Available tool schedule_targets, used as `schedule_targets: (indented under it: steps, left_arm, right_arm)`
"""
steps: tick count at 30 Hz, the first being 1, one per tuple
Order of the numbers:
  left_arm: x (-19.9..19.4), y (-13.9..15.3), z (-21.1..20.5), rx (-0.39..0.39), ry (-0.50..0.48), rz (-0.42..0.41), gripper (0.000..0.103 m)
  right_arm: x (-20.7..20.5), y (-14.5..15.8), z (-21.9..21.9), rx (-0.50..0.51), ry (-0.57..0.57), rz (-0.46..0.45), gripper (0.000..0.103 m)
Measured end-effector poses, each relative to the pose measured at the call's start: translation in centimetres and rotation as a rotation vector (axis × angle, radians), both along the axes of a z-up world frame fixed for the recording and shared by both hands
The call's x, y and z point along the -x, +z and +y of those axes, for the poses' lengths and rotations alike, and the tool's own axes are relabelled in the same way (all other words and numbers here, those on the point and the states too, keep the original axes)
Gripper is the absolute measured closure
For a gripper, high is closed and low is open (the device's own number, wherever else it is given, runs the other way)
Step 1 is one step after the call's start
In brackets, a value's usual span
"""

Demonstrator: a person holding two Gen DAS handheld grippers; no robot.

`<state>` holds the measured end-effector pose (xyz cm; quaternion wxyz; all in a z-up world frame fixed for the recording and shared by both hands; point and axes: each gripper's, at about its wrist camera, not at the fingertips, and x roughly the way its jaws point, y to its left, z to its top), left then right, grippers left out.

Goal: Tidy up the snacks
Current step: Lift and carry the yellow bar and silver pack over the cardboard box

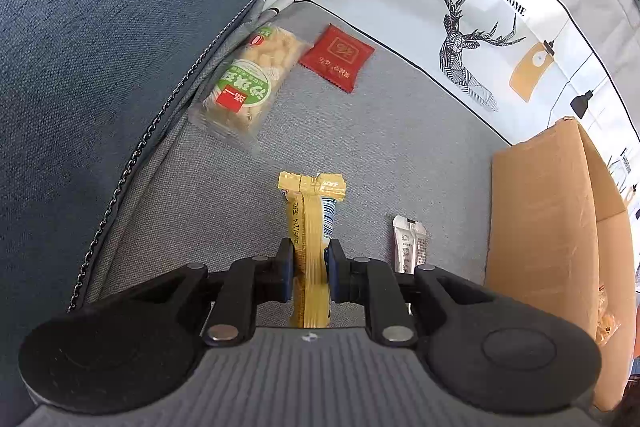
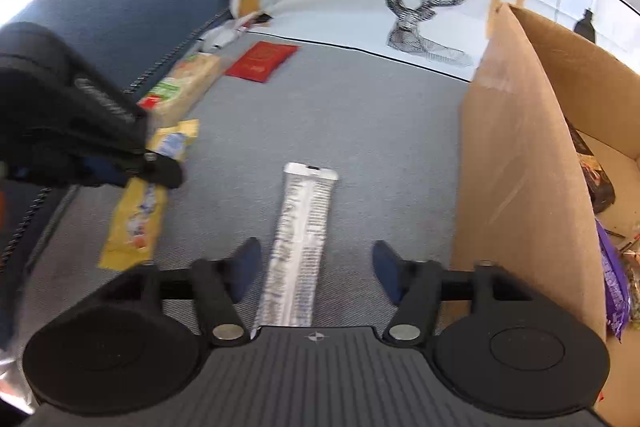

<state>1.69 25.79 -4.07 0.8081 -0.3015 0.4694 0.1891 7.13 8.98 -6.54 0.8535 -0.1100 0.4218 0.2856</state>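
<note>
Left tool point(image 1: 310, 263) clenched on long yellow foil snack stick point(image 1: 310, 227), wrapper running forward between its pads. Right tool point(image 2: 316, 269) released, jaws wide apart; silver printed sachet point(image 2: 298, 247) lies untouched between them on grey fabric sofa seat point(image 2: 380, 147). Brown cardboard box point(image 2: 516, 167) just right.

Snack bar point(image 1: 310, 227) sits mid-sofa, sachet point(image 1: 409, 245) just to its right, cardboard box point(image 1: 540, 219) further right, two packets point(image 1: 244, 87) far left.

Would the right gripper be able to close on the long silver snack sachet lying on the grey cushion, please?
Probably yes: the right gripper is open, straddling the silver sachet, with nothing between them.
</note>
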Motion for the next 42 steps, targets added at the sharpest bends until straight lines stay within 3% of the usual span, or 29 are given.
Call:
schedule_targets:
  steps: [6, 9, 13, 22, 29, 36, 42]
  left_arm:
    - [0.0, 0.0, 0.0, 0.003, -0.001, -0.007, 0.085]
    - [0.0, 0.1, -0.1, 0.001, -0.002, -0.01, 0.085]
    - [0.1, 0.3, -0.2, -0.001, 0.003, -0.021, 0.085]
    - [0.5, 1.6, -0.3, 0.014, 0.03, -0.106, 0.085]
    - [1.1, 3.4, -1.4, 0.014, 0.031, -0.195, 0.085]
    - [1.9, 5.9, -4.0, 0.018, 0.011, -0.32, 0.085]
    - [1.6, 7.8, -7.8, -0.008, -0.057, -0.448, 0.085]
  right_arm:
    - [-1.0, -2.0, 0.7, 0.007, -0.026, 0.084, 0.041]
    - [-0.3, -2.0, 1.2, 0.014, 0.026, 0.042, 0.073]
    - [0.1, -1.8, 1.3, 0.012, 0.052, 0.022, 0.083]
    - [1.4, 2.6, -0.8, -0.112, 0.034, -0.11, 0.085]
    - [2.1, 7.8, -3.7, -0.215, 0.054, -0.199, 0.085]
    - [1.7, 12.9, -9.9, -0.306, 0.035, -0.327, 0.085]
    - [-0.3, 13.6, -16.6, -0.293, -0.056, -0.432, 0.085]
